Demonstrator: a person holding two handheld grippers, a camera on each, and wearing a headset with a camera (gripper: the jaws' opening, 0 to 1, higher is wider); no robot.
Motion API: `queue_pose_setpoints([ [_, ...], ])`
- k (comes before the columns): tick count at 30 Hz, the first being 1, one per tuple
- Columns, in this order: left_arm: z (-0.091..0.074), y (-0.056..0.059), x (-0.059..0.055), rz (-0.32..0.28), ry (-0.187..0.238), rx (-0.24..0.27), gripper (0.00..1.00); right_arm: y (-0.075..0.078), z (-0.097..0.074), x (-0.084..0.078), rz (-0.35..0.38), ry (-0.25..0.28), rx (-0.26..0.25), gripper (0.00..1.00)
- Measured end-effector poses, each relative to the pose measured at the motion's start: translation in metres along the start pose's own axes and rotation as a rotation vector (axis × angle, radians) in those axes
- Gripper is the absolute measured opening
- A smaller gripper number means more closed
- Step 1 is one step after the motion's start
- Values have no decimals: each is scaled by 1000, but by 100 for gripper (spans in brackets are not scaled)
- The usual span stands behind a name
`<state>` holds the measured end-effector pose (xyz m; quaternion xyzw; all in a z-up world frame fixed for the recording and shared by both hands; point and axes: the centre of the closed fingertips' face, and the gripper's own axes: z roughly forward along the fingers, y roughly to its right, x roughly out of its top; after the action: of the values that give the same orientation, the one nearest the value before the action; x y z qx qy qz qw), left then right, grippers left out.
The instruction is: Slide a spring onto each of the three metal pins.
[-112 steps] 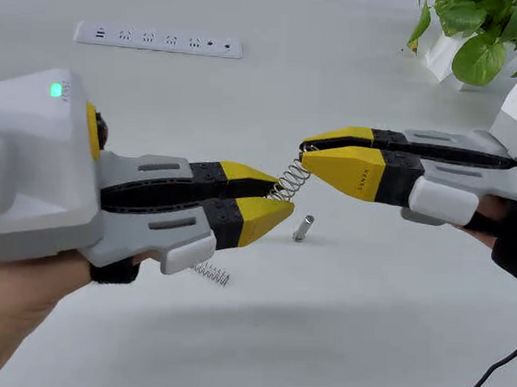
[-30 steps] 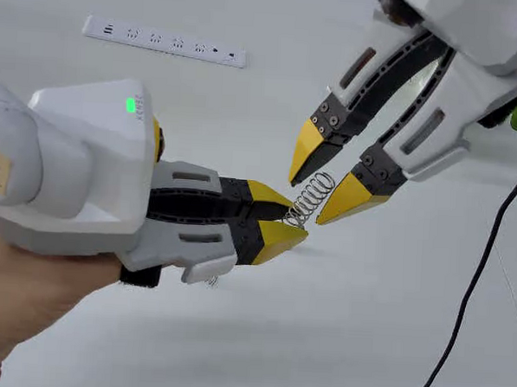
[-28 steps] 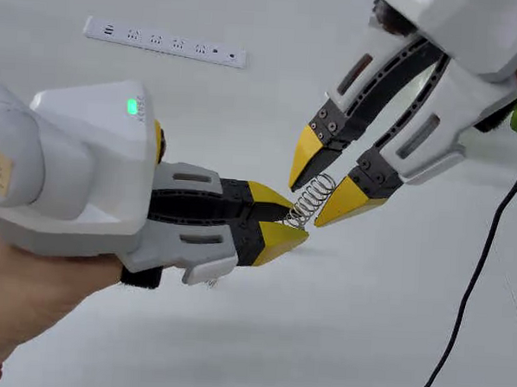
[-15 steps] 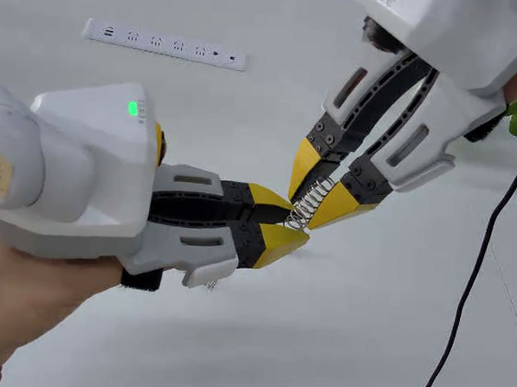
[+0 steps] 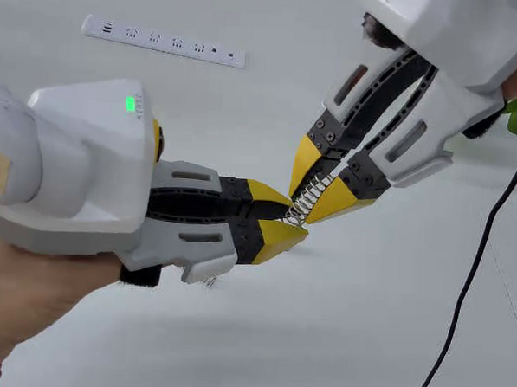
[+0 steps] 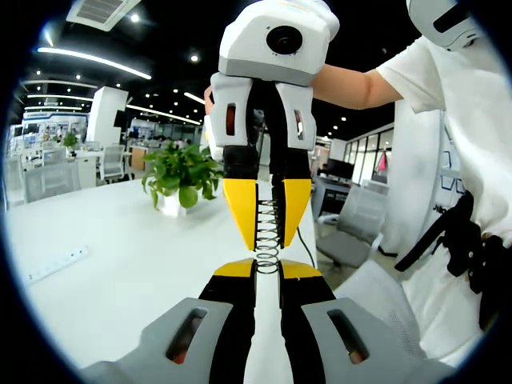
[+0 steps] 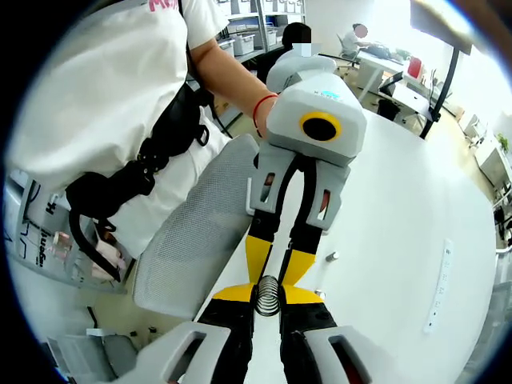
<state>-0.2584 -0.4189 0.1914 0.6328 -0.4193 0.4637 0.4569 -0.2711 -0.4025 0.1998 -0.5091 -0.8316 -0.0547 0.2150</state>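
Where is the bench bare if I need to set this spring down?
Bare bench lies in the near foreground, between the left hand-held gripper and the black cable. Another free stretch runs from the power strip to the right hand-held gripper. Crowded: the middle, where both meet on the spring; a loose spring lies beneath.

An open-plan office: white desks [image 7: 392,68], mesh chairs [image 7: 192,240], ceiling strip lights [image 6: 88,62], potted plant [image 6: 180,180].

Two claws [image 6: 268,270] [image 7: 267,294], one spring [image 5: 311,195], two loose pins [image 7: 332,257] [image 7: 319,294], one power strip [image 5: 162,41], one potted plant [image 6: 181,171].
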Motion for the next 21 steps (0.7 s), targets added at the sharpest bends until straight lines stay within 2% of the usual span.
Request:
queue_pose_setpoints([
  [21,-2,-3,-1,-13,13,7,9,2,6,-1,21,-10,-2,7],
])
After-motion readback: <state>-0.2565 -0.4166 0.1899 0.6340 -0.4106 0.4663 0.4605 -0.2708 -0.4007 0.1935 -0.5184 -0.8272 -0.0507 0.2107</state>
